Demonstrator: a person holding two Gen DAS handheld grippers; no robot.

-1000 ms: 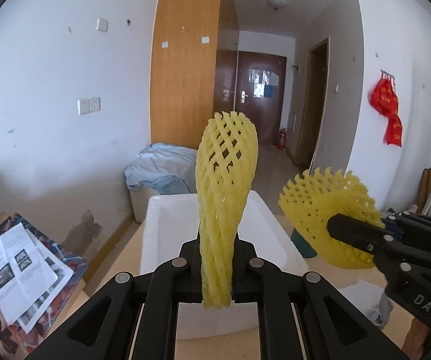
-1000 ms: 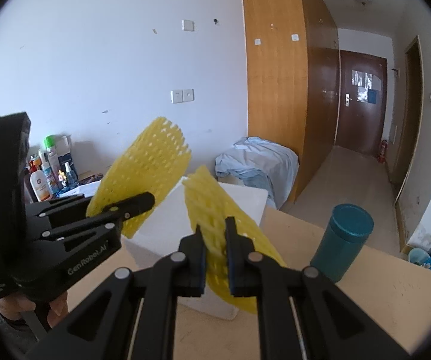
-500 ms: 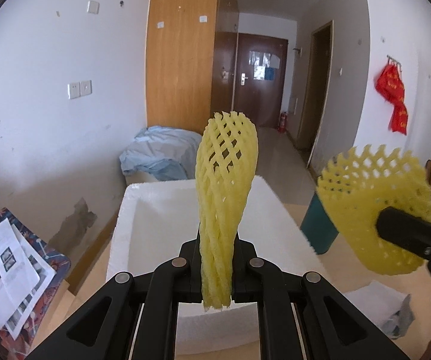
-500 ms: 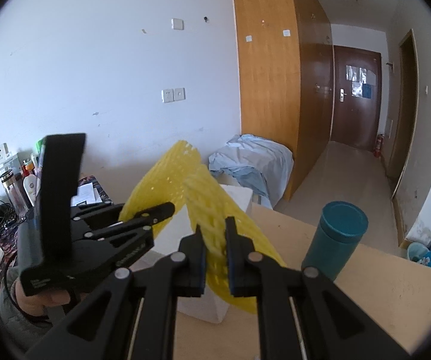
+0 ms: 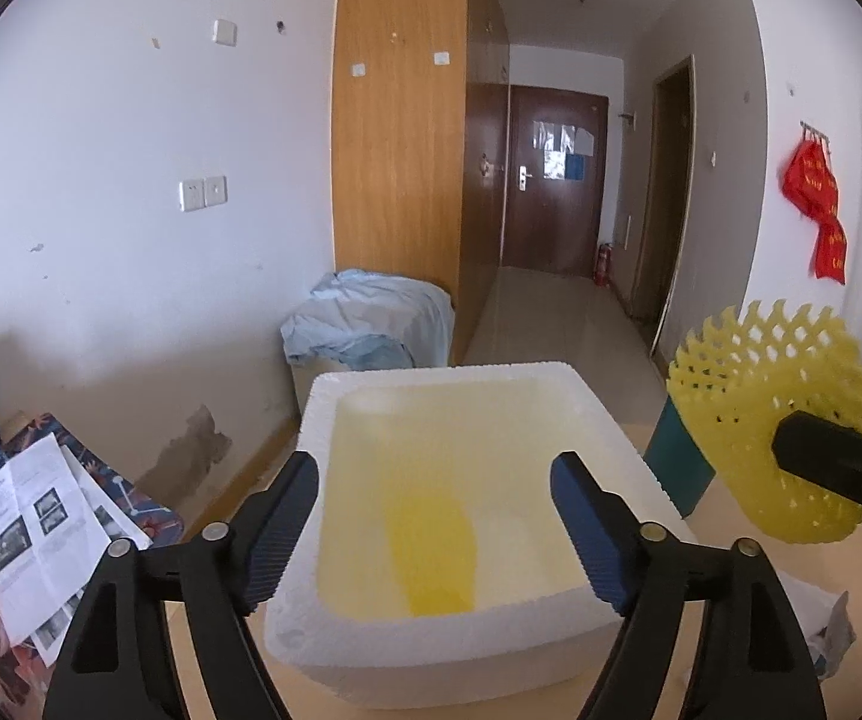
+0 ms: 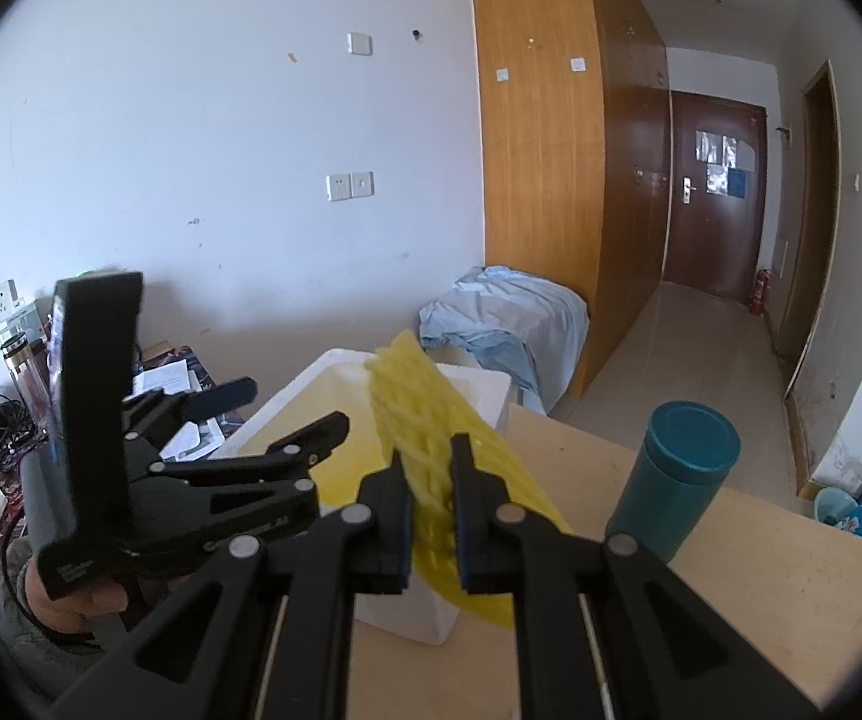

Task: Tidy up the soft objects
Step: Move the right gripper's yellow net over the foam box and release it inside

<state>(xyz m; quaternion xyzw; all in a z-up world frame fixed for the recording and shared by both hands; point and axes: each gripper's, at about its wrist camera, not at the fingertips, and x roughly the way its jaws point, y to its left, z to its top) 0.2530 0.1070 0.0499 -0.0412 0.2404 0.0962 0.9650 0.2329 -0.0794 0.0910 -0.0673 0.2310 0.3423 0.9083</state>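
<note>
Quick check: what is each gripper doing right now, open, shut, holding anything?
Left gripper: jaws opening, nothing between them; a yellow foam net lies blurred in the white foam box below.
Right gripper: shut on a second yellow foam net.

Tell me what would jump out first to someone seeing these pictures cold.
Probably the bright yellow foam net pinched in the right gripper, just right of the white foam box. Next, a blurred yellow net inside that box, below the left gripper, whose jaws are opening with nothing between them. A teal cup stands on the table beside the box.

Wooden table (image 6: 760, 588) — foam box (image 5: 610, 438), teal cup (image 6: 679, 474)
</note>
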